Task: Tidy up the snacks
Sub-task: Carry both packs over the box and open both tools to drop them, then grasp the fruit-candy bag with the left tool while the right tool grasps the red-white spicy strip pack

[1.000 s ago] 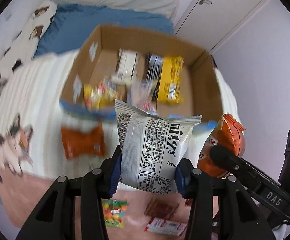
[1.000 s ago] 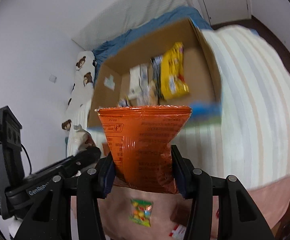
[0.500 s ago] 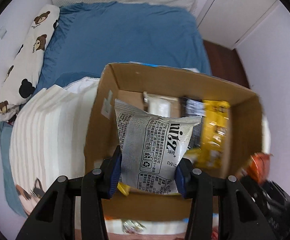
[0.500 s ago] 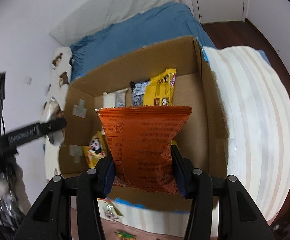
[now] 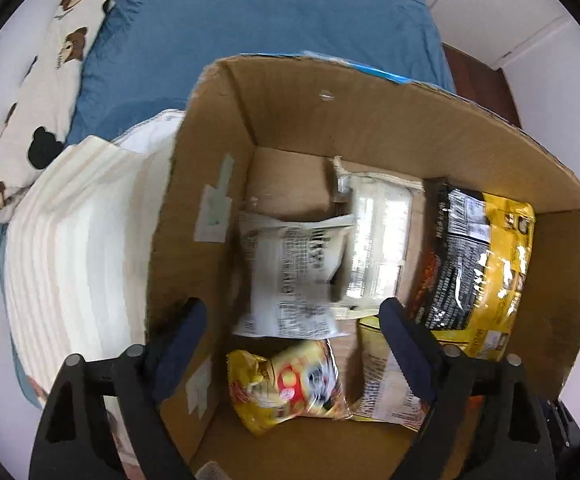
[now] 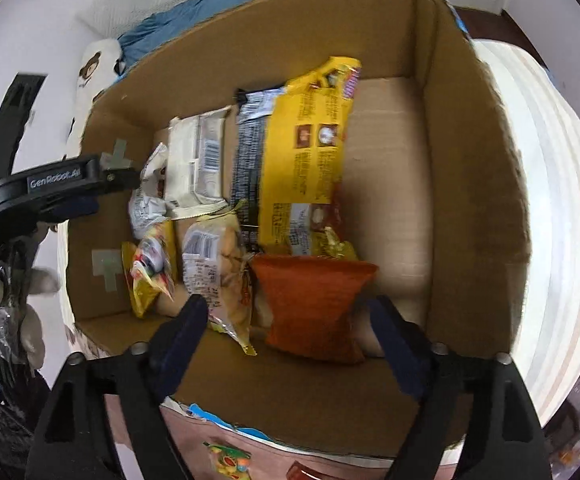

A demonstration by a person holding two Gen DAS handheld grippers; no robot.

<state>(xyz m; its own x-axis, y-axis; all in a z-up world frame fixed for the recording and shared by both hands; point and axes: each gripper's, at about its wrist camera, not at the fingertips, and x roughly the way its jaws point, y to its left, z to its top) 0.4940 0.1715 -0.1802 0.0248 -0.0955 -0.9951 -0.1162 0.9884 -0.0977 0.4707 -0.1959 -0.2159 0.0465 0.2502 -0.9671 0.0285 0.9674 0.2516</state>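
Note:
Both grippers hover over an open cardboard box [image 5: 370, 112] on a bed. My left gripper [image 5: 294, 320] is opening, and the grey-white snack bag [image 5: 290, 276], blurred, lies free between the spread fingers among the packs inside. My right gripper [image 6: 286, 316] is opening too; the orange snack bag [image 6: 314, 300] sits loose in the box [image 6: 474, 160] between its fingers, no pad touching it. A large yellow-and-black pack [image 5: 478, 268] [image 6: 302, 152], a white pack [image 5: 378, 240] [image 6: 196, 156] and a small yellow snack [image 5: 290, 388] [image 6: 150, 264] also lie in the box. The left gripper's arm [image 6: 58, 184] shows at the right wrist view's left.
The box rests on a cream striped blanket [image 5: 74, 248] [image 6: 562, 200], with a blue bedsheet [image 5: 250, 20] and a bear-print pillow [image 5: 46, 80] behind. A colourful candy pack [image 6: 226, 456] and a brown pack [image 6: 310, 472] lie on the pink cover in front of the box.
Both grippers moved forward and down over the box, then spread their fingers. The grey-white bag and the orange bag left the pads and dropped into the box.

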